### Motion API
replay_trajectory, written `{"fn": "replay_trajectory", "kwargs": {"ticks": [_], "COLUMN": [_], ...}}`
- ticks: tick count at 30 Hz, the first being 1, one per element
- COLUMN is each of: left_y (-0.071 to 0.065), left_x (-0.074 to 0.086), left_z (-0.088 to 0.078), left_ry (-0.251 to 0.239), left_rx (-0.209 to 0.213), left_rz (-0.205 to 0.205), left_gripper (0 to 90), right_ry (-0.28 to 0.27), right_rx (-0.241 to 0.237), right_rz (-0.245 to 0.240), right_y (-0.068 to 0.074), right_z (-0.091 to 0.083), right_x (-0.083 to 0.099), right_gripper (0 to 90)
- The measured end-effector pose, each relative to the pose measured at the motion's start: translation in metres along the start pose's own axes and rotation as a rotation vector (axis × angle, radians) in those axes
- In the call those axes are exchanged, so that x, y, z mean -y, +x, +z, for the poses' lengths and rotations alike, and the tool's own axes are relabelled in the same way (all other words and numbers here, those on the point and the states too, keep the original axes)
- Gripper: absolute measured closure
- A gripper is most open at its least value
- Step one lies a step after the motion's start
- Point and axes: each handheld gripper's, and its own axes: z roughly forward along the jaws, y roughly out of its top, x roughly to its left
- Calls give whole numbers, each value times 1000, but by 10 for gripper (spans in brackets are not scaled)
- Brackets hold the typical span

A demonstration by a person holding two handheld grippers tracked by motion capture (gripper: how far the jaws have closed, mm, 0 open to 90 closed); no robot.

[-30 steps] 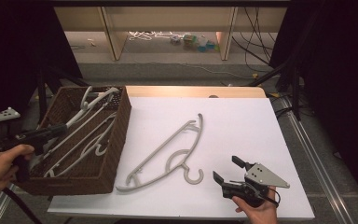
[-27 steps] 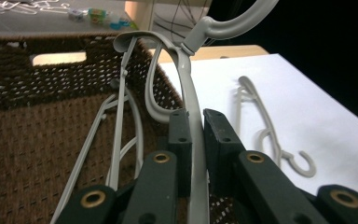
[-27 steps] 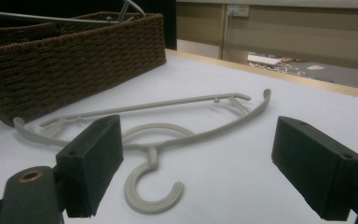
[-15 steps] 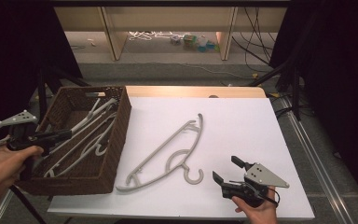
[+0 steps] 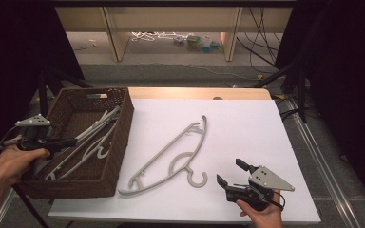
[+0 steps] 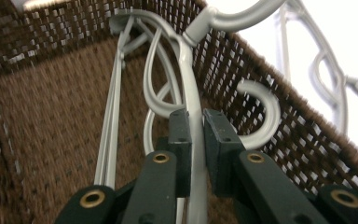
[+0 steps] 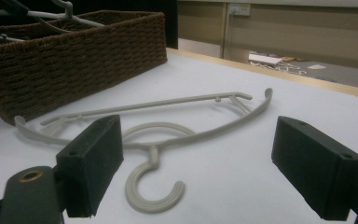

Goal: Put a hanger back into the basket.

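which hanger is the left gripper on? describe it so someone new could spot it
Find the brown wicker basket at the left of the white table; several pale grey hangers lie piled in it. The held hanger runs lengthwise through the basket, its bar between the closed jaws of the left gripper. Unlike the lone hanger lying flat on the table, it is in the basket and clamped.

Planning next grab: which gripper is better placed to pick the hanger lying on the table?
Right. The right gripper is open beside the hanger, facing its hook. The left gripper is over the basket, shut on another hanger.
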Motion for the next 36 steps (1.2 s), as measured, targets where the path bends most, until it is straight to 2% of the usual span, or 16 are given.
{"fn": "replay_trajectory", "kwargs": {"ticks": [2, 4, 5, 6, 8, 9, 13, 15, 17, 18, 23, 29, 31, 32, 34, 36], "left_y": [1, 4, 4, 6, 6, 8, 12, 14, 18, 21, 20, 17, 15, 15, 15, 16], "left_x": [0, -3, -3, -4, -4, -4, 2, 7, 12, 17, 19, 22, 24, 24, 24, 24], "left_z": [0, -2, -2, -2, -2, 0, 2, 4, 7, 8, 11, 21, 24, 24, 24, 23], "left_ry": [4, 31, 31, 48, 56, 76, 77, 96, 120, 118, 134, 208, 205, 215, 201, 191], "left_rx": [3, -9, -9, -8, -4, -5, -2, 5, -9, -2, 15, 47, 50, 46, 50, 40], "left_rz": [12, 53, 53, 59, 61, 72, 45, 48, 31, 16, 30, 58, 40, 45, 25, 21], "left_gripper": [817, 817, 817, 817, 816, 816, 813, 811, 805, 804, 805, 805, 805, 803, 795, 754], "right_ry": [1, 4, 4, -19, -5, -5, -1, 3, 5, -2, 3, 1, 1, -5, 0, 0], "right_rx": [1, -3, -3, -10, 1, 1, -2, -2, -4, -2, -5, 0, -3, 2, 0, -1], "right_rz": [1, 5, 5, 8, 0, 0, -1, 0, 1, 1, 5, -2, 0, -2, -2, -1], "right_y": [0, 1, 1, 1, 0, 0, 0, 0, 1, 1, 0, 0, 0, 0, 0, 0], "right_z": [0, 0, 0, 2, 1, 1, 0, 1, 1, 2, 2, 1, 1, 1, 1, 1], "right_x": [0, 0, 0, 0, 0, 0, 0, 0, 0, 0, 0, 0, 0, 0, 0, 0], "right_gripper": [173, 173, 173, 174, 173, 173, 174, 174, 174, 173, 174, 174, 174, 174, 174, 174]}}
